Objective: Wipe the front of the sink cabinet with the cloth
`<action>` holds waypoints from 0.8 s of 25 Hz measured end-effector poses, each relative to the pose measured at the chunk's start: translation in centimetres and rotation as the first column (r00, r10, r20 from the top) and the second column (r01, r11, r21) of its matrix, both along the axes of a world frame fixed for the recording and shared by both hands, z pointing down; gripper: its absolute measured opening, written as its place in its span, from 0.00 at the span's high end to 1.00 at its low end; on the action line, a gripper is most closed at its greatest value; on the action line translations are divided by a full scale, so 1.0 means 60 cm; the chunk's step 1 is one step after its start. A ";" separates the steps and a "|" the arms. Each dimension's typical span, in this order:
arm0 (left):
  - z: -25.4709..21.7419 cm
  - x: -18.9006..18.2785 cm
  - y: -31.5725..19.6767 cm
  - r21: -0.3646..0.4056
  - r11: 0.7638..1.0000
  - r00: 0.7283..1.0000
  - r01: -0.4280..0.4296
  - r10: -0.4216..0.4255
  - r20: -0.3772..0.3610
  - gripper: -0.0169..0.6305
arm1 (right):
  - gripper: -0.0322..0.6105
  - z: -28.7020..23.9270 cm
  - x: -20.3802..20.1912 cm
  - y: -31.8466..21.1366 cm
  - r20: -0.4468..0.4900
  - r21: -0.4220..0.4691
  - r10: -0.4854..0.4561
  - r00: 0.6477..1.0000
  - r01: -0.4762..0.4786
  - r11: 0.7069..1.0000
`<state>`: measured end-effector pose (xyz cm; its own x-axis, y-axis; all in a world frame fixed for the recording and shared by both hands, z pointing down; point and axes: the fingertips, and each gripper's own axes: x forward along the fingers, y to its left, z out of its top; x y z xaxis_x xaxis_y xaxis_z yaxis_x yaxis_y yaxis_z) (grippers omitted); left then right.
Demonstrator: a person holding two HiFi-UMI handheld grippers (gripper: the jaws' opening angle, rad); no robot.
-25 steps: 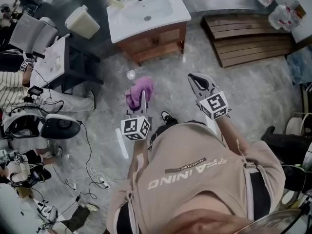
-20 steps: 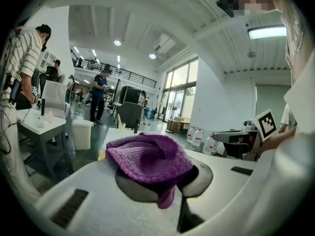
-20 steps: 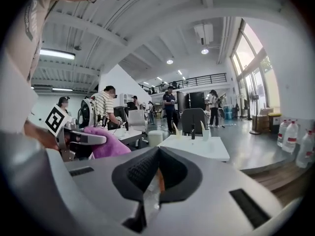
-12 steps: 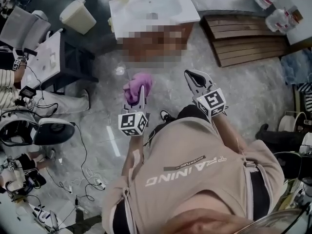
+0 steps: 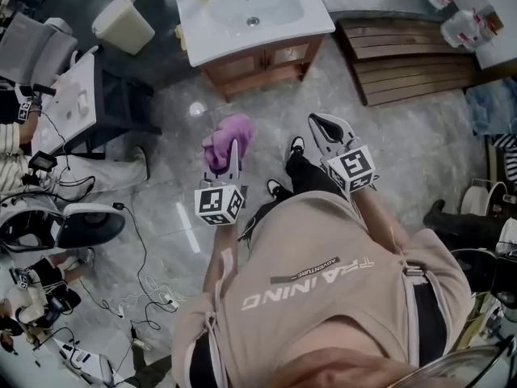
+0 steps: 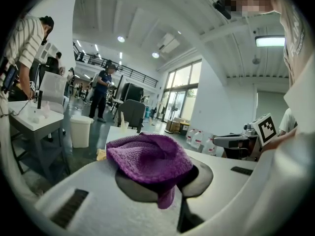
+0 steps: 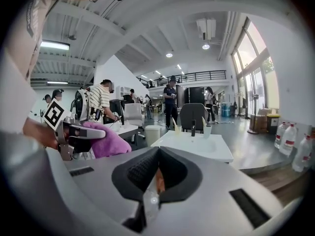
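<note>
**Cloth (image 5: 228, 142) gripped and ready, sink cabinet not yet reached**

From where I stand, the purple cloth sits left of centre in the head view, bunched over the tip of the left gripper (image 5: 233, 156). That gripper's own view shows the jaws clamped on it, with a fold humped over the top and a tail hanging down between the pads. It looks held this way so a thick pad of fabric faces forward, which is the part that would meet the wood.

The right gripper (image 5: 321, 124) is right of centre, level with the other, its jaws pressed together on nothing. It seems to be along only for balance, since one gripper can do the wiping.

The sink cabinet (image 5: 262, 61) stands at the upper middle of the head view, its white basin (image 5: 250, 18) on top and its brown wooden front facing the person. Bare marble floor (image 5: 266, 111) lies between the cloth and that front, so the two are well apart and no wiping has begun. The person's shoe (image 5: 295, 146) points toward it.

A pale bin (image 5: 123, 24) stands at the cabinet's left and a slatted wooden platform (image 5: 412, 63) at its right. Both are off to the sides, so the way to the front looks open. My guess is that the cloth must come in low, because the front is below the basin's overhanging edge.
</note>
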<state>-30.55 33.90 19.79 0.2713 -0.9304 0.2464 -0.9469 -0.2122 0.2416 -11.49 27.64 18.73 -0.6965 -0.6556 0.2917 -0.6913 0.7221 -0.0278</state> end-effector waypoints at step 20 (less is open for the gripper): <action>-0.034 0.031 -0.212 -0.012 0.998 0.992 0.068 -0.066 0.110 0.90 | 0.93 0.013 0.001 -0.234 0.066 0.030 -0.145 0.987 0.143 0.989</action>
